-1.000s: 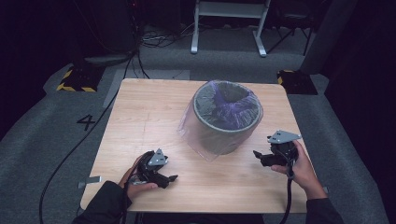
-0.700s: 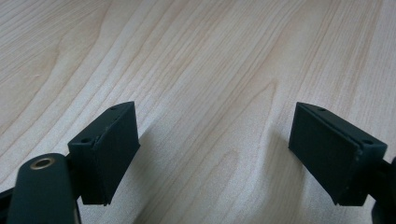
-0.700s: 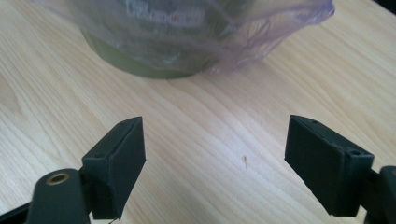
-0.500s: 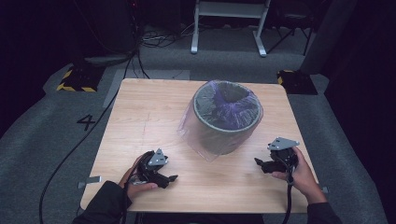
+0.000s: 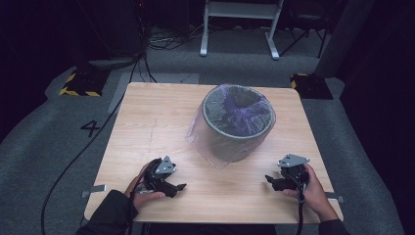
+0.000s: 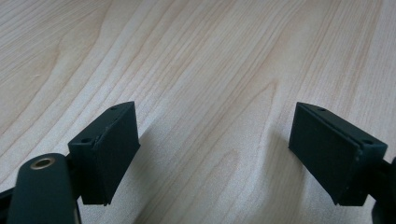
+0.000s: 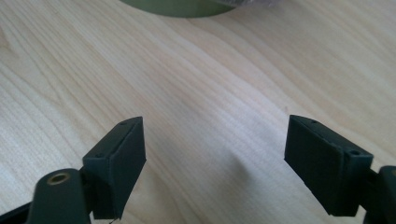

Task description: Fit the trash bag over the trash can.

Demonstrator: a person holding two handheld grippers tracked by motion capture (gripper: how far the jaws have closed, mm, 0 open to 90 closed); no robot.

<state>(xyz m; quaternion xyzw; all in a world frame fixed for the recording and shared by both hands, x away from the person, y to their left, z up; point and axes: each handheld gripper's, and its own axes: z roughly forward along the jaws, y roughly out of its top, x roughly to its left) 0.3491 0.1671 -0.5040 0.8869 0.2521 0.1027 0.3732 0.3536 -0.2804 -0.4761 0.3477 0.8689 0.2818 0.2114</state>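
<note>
Tabletop (image 5: 161,122): pale wood-grain laminate, square with rounded corners, smooth matte finish; grain runs in long streaks in both gripper views.

Bin (image 5: 238,122): round, grey, slightly tapered tub standing upright on the far right part of the tabletop. I see a thin, translucent purple liner bag (image 5: 244,110) crumpled inside it and folded over the rim; a loose skirt of film hangs down the near left side to the wood. From my right gripper view its base reads greenish-grey (image 7: 180,7), though that edge is blurred.

Left gripper (image 5: 180,187): black, grey three-cornered plate on top, lying low at the near left edge. Released: flat rectangular pads (image 6: 114,149) stand wide apart over bare wood.

Right gripper (image 5: 269,179): near right edge, pointing left, well apart from the bin. Also released, with blocky pads (image 7: 119,161) spread and nothing between them.
</note>
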